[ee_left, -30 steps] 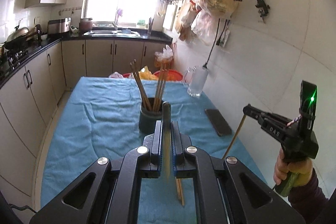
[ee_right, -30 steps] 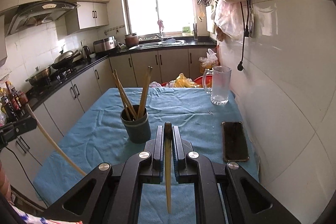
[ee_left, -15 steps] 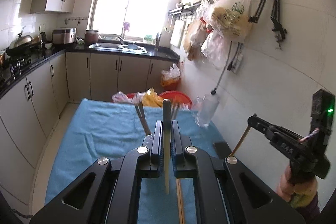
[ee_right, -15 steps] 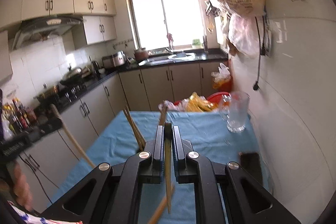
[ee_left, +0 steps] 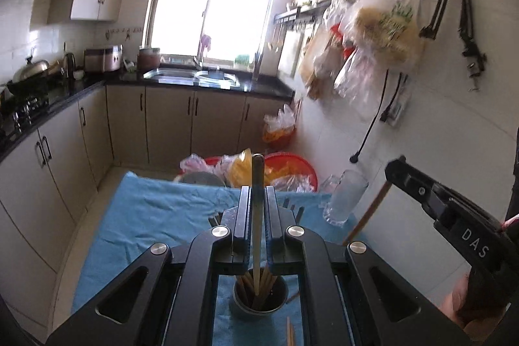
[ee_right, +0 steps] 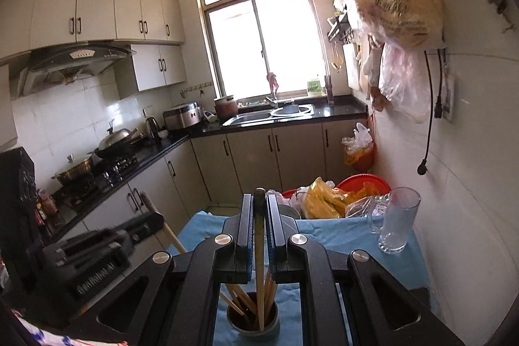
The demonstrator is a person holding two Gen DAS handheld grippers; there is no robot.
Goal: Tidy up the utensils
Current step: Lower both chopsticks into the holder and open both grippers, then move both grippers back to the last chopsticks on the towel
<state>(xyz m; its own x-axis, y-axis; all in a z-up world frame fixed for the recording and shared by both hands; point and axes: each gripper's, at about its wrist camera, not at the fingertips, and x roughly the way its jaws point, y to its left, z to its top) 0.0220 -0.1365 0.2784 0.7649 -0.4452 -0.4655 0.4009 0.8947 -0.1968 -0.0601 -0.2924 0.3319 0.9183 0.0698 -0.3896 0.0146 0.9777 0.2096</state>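
Mid-deposit: left hand-held gripper (ee_left: 258, 209) and right hand-held gripper (ee_right: 259, 216) each clenched on a slim wooden chopstick (ee_left: 257, 235), tips poised directly below over the round dark chopstick-filled holder (ee_right: 253, 321); next, probably lower and release.

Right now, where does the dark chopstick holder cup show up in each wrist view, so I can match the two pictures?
Left wrist view: the chopstick holder cup sits bottom centre, seen through the frame of the left gripper, chopsticks inside.
Right wrist view: the cup sits bottom centre, below the right gripper.
Shared landmark: the glass mug at the table's far right, by the tiled wall.
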